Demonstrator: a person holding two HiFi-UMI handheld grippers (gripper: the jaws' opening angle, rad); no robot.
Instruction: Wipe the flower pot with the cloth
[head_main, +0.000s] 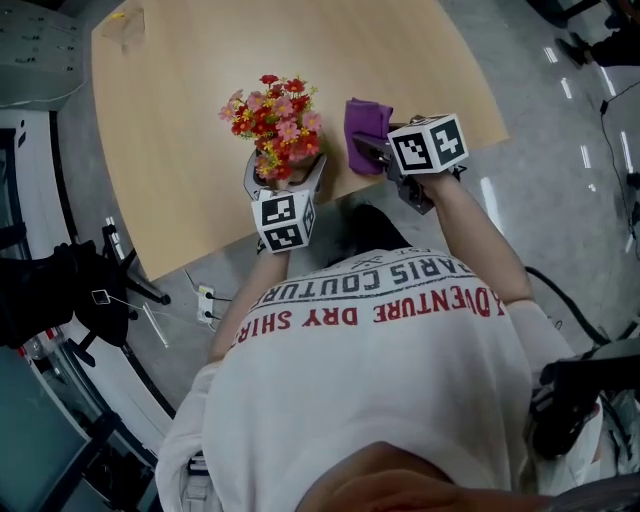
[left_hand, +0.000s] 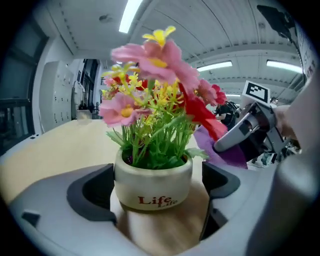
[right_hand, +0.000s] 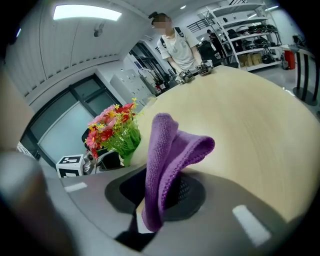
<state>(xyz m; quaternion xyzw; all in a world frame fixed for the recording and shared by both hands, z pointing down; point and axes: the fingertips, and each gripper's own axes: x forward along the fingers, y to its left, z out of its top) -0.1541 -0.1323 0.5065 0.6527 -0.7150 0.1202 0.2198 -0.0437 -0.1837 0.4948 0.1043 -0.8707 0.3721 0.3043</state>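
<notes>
A cream flower pot (left_hand: 153, 185) printed "Life" holds pink, red and yellow artificial flowers (head_main: 275, 125) and stands upright on the wooden table (head_main: 200, 90) near its front edge. My left gripper (left_hand: 155, 200) is open, its jaws standing either side of the pot, with a gap showing on the right side. In the head view the left gripper (head_main: 285, 170) sits just under the blooms. My right gripper (head_main: 372, 150) is shut on a folded purple cloth (right_hand: 167, 160), held just right of the flowers. The cloth (head_main: 366, 125) pokes up above the jaws.
The table's curved front edge runs just below both grippers, with grey floor, cables and a power strip (head_main: 207, 303) beneath. A small pale object (head_main: 125, 25) lies at the far left corner. In the right gripper view a person (right_hand: 177, 45) stands at the table's far end.
</notes>
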